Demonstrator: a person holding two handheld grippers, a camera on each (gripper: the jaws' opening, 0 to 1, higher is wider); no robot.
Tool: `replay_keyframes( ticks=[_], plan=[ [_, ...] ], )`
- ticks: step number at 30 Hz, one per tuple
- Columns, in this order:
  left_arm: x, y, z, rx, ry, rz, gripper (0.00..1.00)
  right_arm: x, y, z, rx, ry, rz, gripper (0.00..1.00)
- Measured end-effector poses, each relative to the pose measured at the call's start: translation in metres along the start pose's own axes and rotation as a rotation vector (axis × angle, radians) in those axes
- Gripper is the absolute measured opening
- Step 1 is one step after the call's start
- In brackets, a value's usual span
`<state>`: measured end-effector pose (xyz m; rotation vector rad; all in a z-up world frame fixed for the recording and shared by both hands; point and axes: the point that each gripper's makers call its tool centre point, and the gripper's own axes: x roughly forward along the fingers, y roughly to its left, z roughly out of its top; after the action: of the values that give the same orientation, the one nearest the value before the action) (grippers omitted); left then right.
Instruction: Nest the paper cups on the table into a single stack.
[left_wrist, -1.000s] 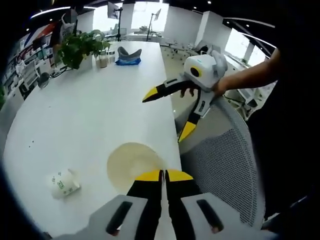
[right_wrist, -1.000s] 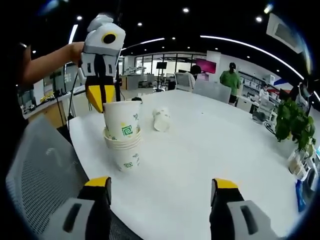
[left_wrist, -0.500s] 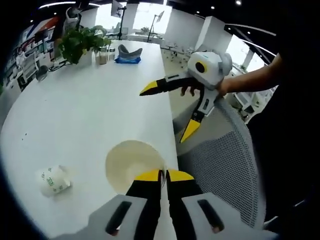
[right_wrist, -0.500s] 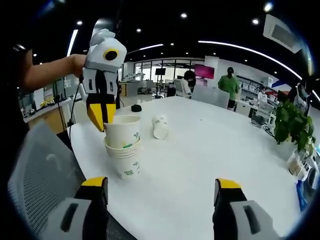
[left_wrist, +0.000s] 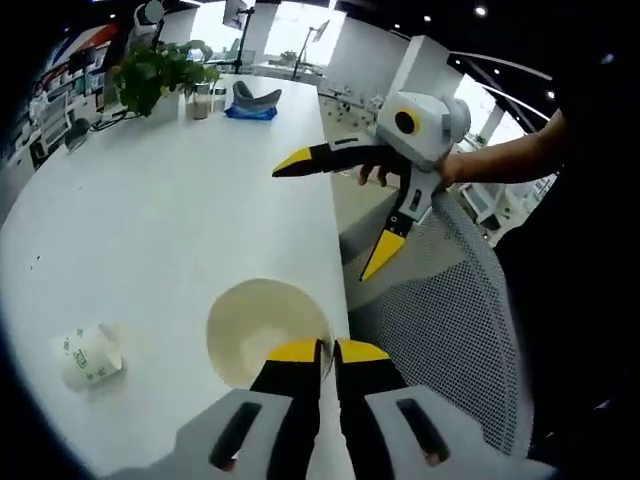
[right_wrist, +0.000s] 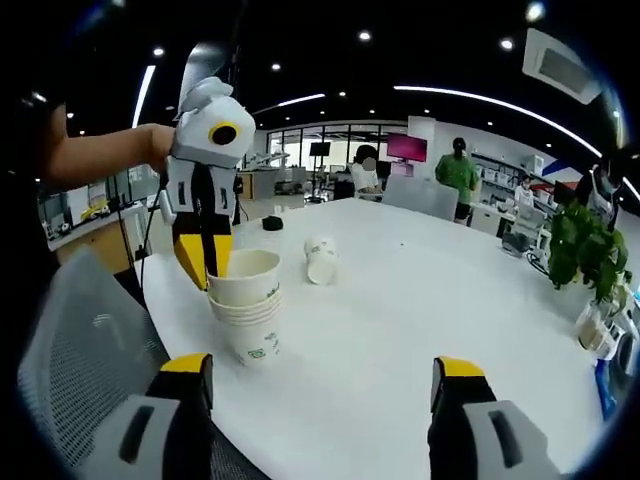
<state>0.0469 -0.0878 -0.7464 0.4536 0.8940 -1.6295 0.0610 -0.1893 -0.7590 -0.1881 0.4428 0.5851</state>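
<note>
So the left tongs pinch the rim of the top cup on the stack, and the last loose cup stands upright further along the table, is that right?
Not quite. The left tongs do pinch the top cup of the stack, but the loose cup lies on its side, as the right gripper view shows.

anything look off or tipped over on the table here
Yes: one paper cup lies on its side on the white table, apart from the upright stack of cups. The left gripper is shut on the stack's top cup rim.
</note>
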Motion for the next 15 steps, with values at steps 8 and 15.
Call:
replay_keyframes(
  ticks=[8,15],
  plan=[
    [0.007,-0.002,0.000,-0.007,0.013,-0.022,0.02,0.000,-0.001,0.001,0.005,-0.006,-0.006,0.91],
    [0.015,0.002,-0.008,-0.001,0.031,-0.038,0.03,0.000,-0.002,0.001,0.008,-0.004,-0.011,0.91]
  ],
)
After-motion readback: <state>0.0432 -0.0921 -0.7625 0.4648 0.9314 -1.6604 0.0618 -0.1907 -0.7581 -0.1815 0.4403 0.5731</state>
